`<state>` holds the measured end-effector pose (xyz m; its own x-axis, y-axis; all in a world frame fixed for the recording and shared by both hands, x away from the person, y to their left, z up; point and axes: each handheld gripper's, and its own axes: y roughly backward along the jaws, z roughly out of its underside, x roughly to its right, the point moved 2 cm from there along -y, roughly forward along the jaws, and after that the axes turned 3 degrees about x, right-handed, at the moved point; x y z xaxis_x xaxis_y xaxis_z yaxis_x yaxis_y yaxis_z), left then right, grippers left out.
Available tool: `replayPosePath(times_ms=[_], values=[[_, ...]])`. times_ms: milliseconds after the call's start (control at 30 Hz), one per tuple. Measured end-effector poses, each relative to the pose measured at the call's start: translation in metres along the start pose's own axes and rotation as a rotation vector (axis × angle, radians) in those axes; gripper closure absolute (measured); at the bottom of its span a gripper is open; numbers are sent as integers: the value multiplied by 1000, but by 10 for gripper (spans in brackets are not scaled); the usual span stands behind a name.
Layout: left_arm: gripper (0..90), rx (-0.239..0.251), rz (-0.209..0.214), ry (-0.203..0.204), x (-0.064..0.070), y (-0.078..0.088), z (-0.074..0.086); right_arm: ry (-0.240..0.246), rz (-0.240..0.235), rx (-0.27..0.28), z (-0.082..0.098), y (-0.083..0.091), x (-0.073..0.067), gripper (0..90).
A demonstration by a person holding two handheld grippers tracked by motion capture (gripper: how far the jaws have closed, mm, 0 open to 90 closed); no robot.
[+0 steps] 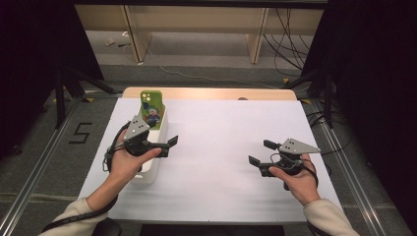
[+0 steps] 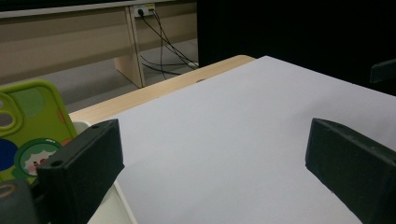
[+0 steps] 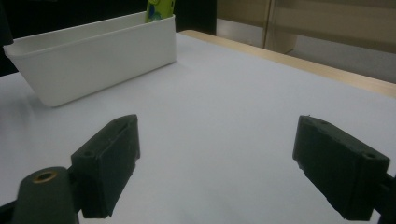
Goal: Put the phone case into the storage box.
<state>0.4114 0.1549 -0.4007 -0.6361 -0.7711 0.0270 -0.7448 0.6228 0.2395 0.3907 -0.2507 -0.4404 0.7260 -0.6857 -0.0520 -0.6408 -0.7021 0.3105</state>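
Green phone case (image 1: 150, 109) stands upright at the far end of the white bin (image 1: 156, 167), at ten o'clock on the bench (image 1: 221, 147). Left gripper (image 1: 172, 141) hovers just beside it, fingers (image 2: 84, 168) wide and empty. Right gripper (image 1: 260, 152), well apart at four o'clock, is spread wide too, holding nothing

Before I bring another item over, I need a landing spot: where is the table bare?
The white sheet is bare between the left gripper and right gripper, and back to the wooden edge. It is crowded at the left, around the white bin holding the green phone case.
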Motion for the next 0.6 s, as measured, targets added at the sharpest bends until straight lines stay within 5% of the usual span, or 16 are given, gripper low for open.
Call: replayPosePath(times_ms=[600], values=[[32, 12, 49, -33, 6, 11, 9, 1, -2, 0, 0, 0, 0, 158]])
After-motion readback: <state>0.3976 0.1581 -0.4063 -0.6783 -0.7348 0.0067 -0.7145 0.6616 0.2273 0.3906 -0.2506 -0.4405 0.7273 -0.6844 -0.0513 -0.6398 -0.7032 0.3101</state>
